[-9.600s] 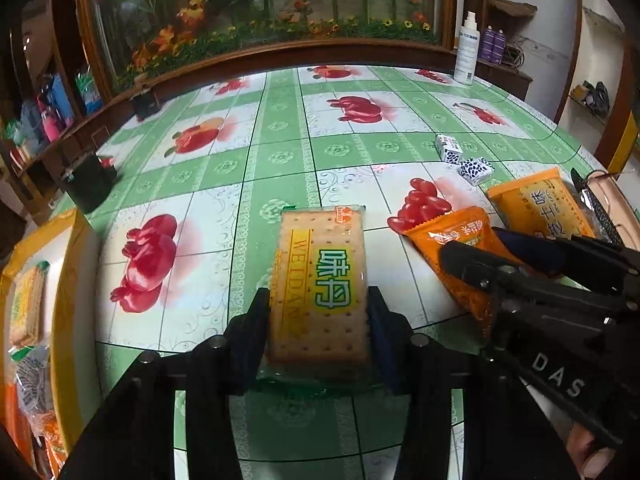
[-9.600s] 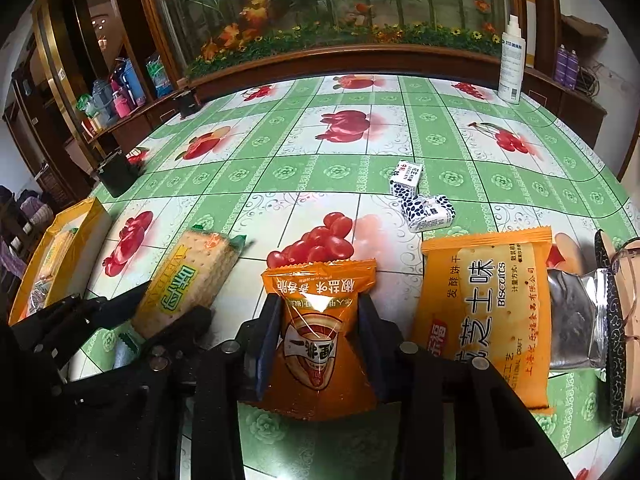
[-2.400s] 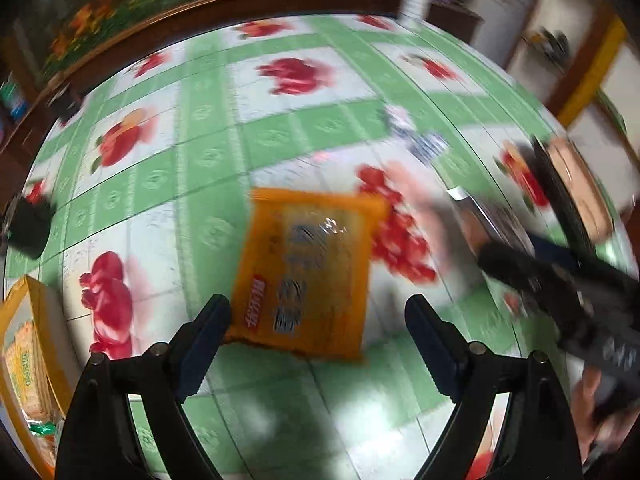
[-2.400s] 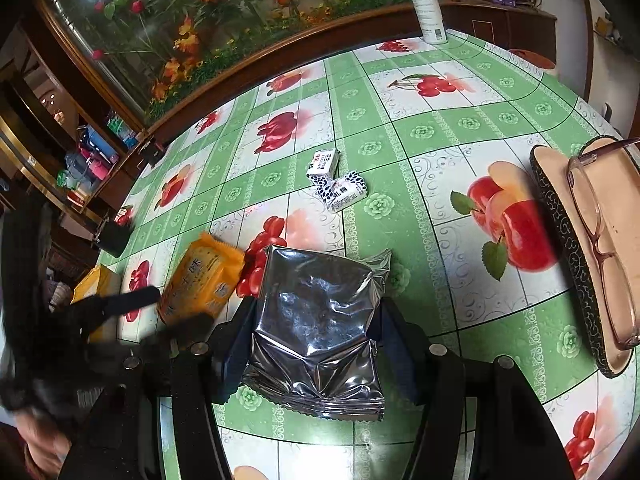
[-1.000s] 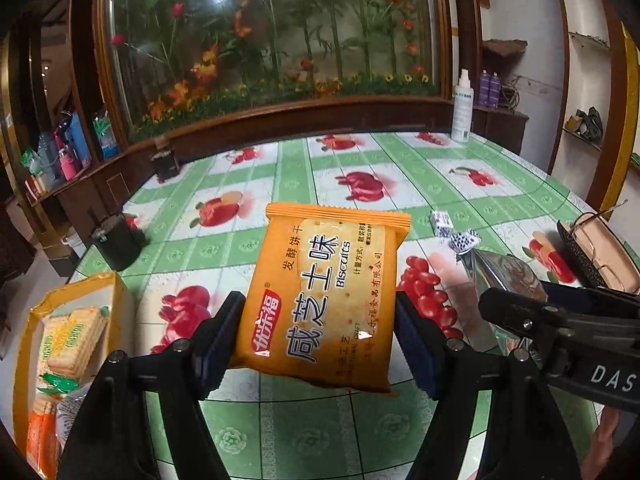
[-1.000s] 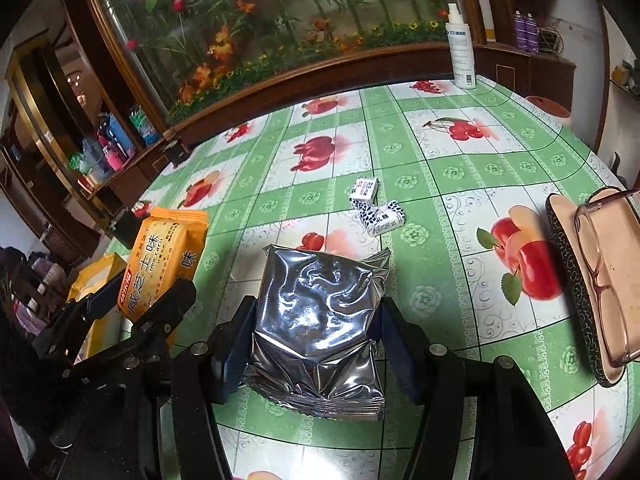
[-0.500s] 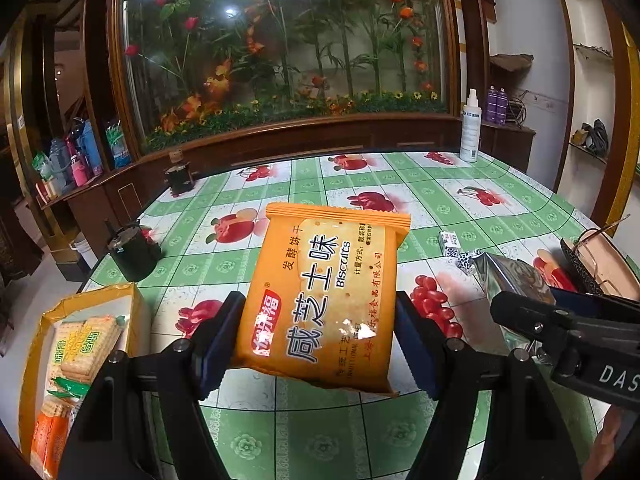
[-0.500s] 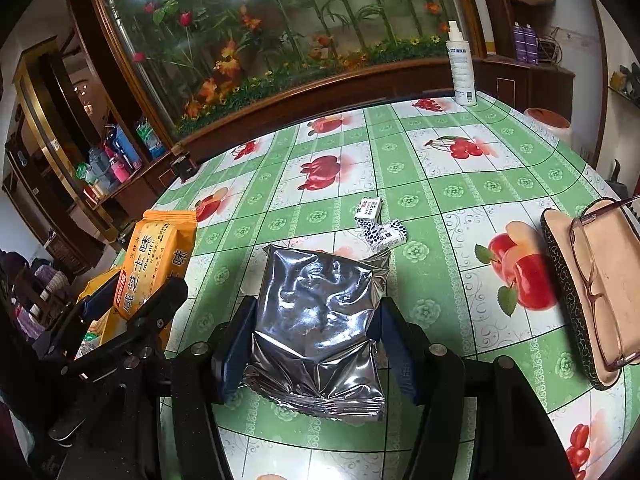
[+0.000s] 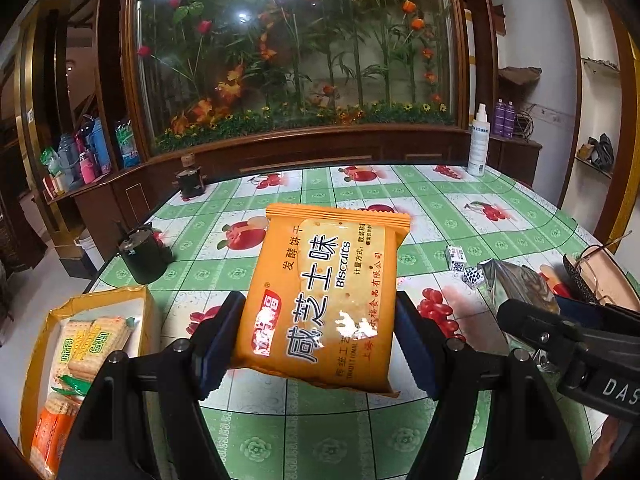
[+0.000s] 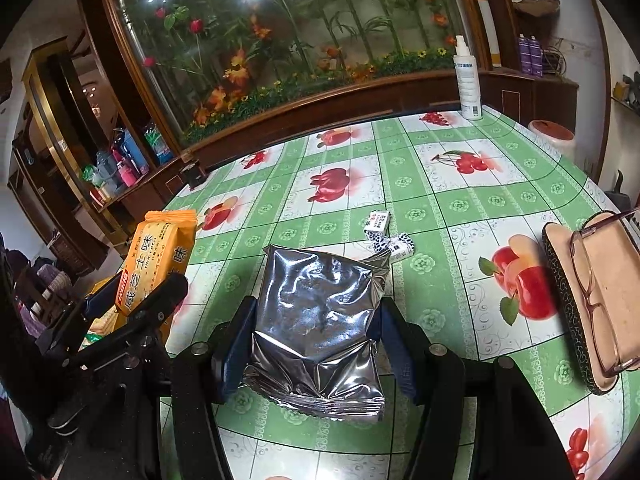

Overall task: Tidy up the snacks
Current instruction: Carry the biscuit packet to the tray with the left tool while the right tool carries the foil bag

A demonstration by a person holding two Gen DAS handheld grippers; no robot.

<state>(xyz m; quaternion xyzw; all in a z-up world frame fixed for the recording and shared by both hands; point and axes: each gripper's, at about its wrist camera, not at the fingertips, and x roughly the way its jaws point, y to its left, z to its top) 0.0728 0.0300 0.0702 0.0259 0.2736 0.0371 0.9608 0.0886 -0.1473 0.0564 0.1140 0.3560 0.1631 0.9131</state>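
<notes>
Two grippers, left (image 9: 320, 344) clamping orange biscuit pack (image 9: 326, 300), right (image 10: 316, 348) clamping silver pouch (image 10: 320, 324), beside yellow box (image 9: 40, 344).

Wood-framed glass case of flowers (image 9: 296, 52) behind fruit-patterned green table (image 9: 500, 208), white walls (image 9: 532, 40).

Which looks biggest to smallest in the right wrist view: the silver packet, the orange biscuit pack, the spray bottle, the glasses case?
1. Silver packet, but it is nearest the camera.
2. Glasses case and orange biscuit pack look about alike; fisheye edges make that unsure.
3. Spray bottle, farthest away.
</notes>
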